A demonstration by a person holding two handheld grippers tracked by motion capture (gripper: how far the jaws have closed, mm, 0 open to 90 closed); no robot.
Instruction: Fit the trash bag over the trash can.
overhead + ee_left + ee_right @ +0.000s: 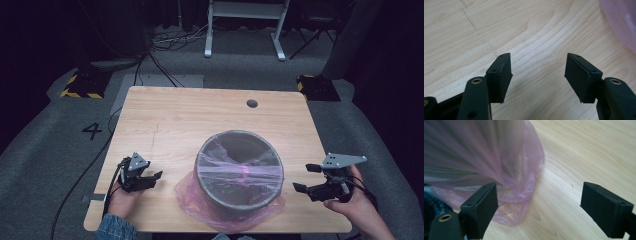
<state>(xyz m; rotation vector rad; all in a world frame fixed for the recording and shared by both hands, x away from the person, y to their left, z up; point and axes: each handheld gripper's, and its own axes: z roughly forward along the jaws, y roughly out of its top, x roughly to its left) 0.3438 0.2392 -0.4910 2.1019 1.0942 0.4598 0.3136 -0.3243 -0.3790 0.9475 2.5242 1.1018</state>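
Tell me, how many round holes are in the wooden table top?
1. The small round dark hole sits near the far edge of the light wooden table, beyond the grey bin. More may hide under the bin or its pink plastic bag.

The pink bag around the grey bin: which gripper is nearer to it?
Right. The right gripper hangs open just off the pink bag at the grey bin, nearly touching; the left gripper is open, farther off.

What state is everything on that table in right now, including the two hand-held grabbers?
Grey bin: upright, mouth up.
Pink plastic bag: pulled over the bin, stretched across its mouth, loose film bunched on the table around its base.
Left gripper: jaws open, nothing between them.
Right gripper: jaws open, beside the bag, nothing held.
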